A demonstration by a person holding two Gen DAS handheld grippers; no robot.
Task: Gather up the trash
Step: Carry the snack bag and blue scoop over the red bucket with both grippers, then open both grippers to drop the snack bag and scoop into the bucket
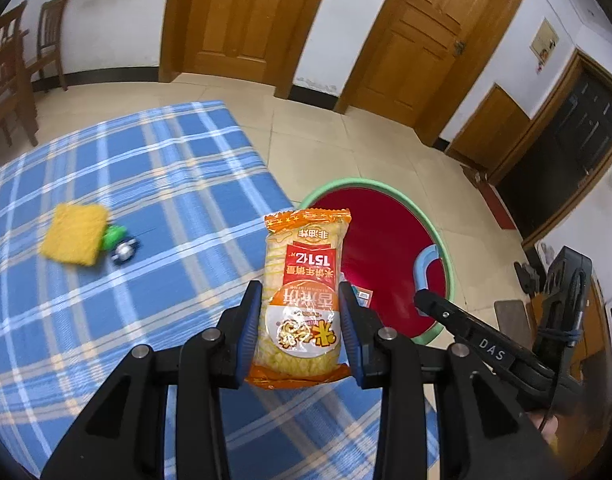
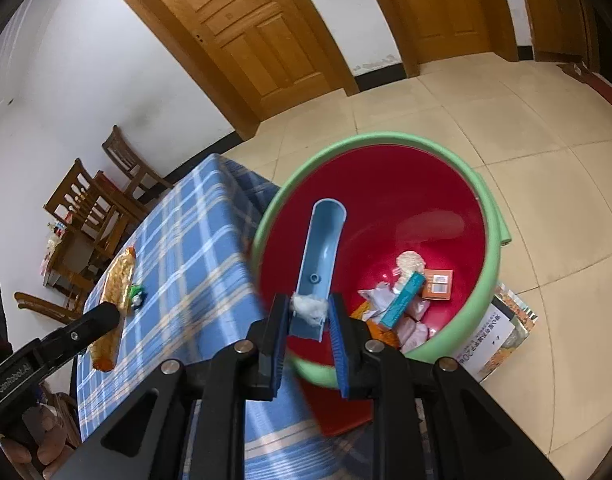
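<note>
Orange-and-clear snack pack [image 1: 302, 300], printed label upside down, is clamped upright in the left tool [image 1: 301, 312] above the desk [image 1: 106, 184] edge. Right tool [image 2: 309, 312], angled downward, grips a blue scoop [image 2: 321, 256] over the bin [image 2: 485, 200].

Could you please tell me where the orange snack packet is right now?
The orange snack packet is clamped in the left tool, held above the edge of the blue plaid table, just short of the green-rimmed red bin.

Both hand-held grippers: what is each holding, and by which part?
Left hand-held gripper clamps the snack packet across its lower half. Right hand-held gripper pinches the blue scoop near its lower end.
</note>
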